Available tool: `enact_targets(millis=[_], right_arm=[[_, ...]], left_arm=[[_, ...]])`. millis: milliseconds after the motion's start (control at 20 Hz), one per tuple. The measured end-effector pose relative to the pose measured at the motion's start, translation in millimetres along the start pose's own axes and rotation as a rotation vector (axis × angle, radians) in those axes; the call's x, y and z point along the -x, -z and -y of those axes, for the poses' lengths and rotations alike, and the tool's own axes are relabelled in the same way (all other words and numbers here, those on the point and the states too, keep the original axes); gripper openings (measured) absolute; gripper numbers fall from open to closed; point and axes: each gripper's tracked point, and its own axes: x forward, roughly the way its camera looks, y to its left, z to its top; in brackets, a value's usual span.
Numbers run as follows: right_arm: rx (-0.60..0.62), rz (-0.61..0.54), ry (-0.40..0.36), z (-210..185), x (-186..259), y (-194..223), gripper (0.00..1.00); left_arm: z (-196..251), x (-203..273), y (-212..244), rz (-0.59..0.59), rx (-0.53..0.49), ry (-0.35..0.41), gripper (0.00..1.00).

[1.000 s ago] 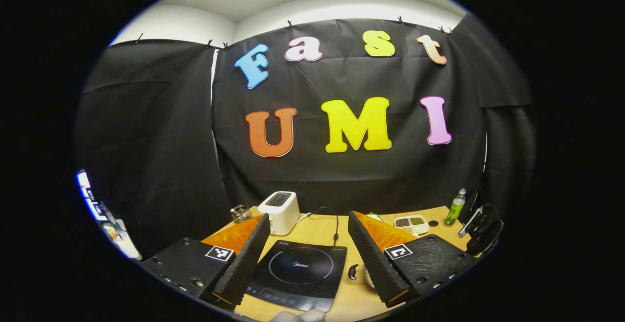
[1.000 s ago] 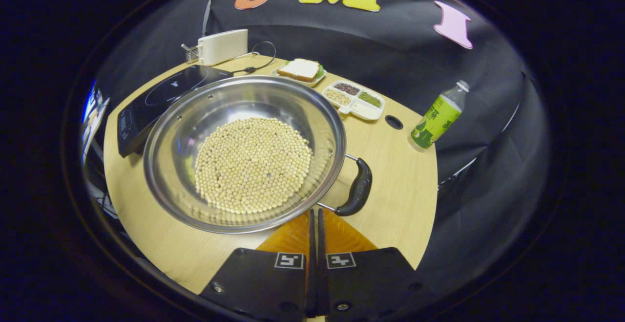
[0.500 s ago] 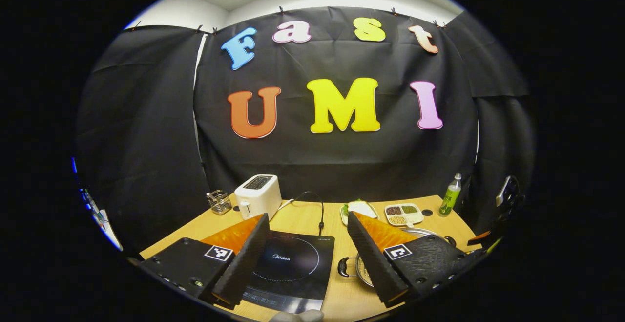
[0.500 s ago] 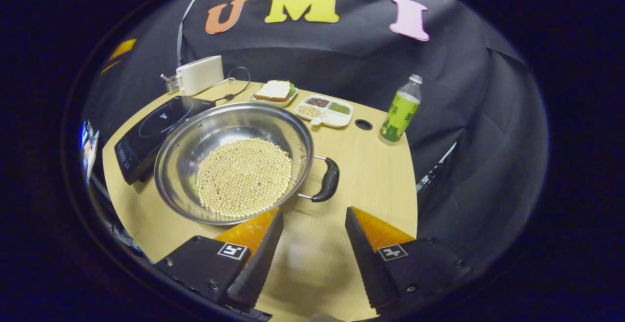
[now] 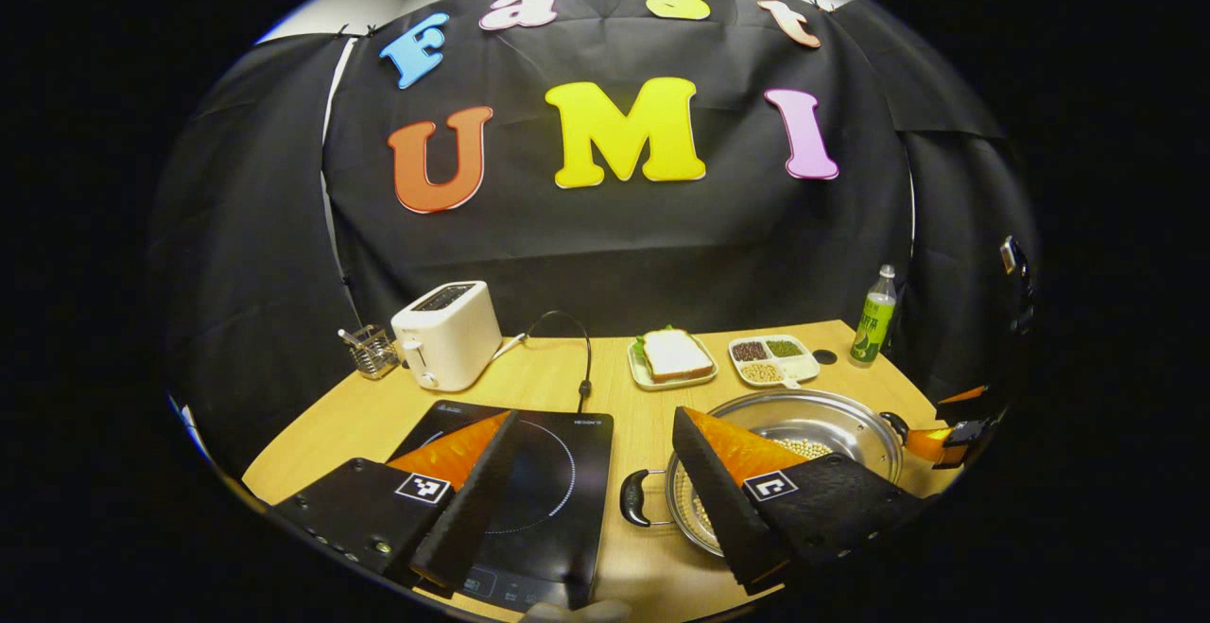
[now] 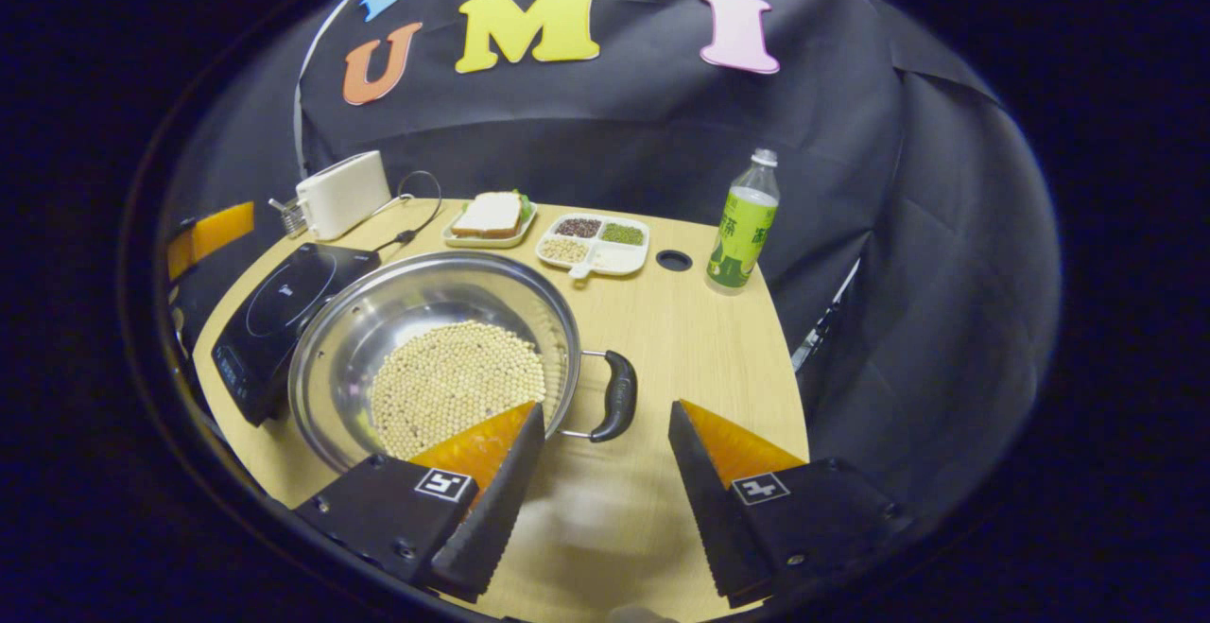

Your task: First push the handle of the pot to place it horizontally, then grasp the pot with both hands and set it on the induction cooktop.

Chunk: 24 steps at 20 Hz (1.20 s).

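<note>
While the left gripper (image 5: 594,500) hangs with fingers wide apart over the induction cooktop (image 5: 529,491), the right gripper (image 6: 605,491), fingers apart too, shows soybeans (image 6: 454,382) inside the steel pot (image 6: 425,292). Sitting on the table (image 6: 700,349) beside the cooktop, the pot's handles (image 6: 616,396) point sideways.

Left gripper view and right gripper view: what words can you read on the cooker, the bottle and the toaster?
Black glass induction cooktop: pale print at its far corner and in its ring, too small to read.
Clear plastic bottle with the green label: there is print on the label, too blurred to read.
White toaster: no writing that I can see.
</note>
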Motion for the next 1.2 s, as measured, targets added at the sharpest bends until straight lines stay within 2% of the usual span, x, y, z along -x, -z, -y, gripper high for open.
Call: enact_targets(millis=[400, 800, 850, 900, 1200], right_arm=[[-0.052, 0.002, 0.02, 1.2, -31.7, -1.8, 0.85], [-0.08, -0.016, 0.024, -1.9, -53.8, 4.5, 0.86], [-0.081, -0.022, 0.022, -2.8, -55.5, 5.7, 0.89], [-0.082, -0.027, 0.024, -2.6, -57.4, 6.8, 0.85], [-0.094, -0.055, -0.003, -11.0, -65.4, 14.0, 0.83]], left_arm=[[28.6, -44.4, 53.0, -0.109, 0.001, 0.039, 0.97], [32.6, -57.6, 94.5, -0.205, 0.023, 0.037, 0.97], [34.7, -58.6, 98.8, -0.219, 0.024, 0.042, 0.97], [34.7, -60.0, 104.2, -0.233, 0.015, 0.038, 0.97], [40.9, -62.9, 119.6, -0.277, 0.017, 0.042, 0.96]])
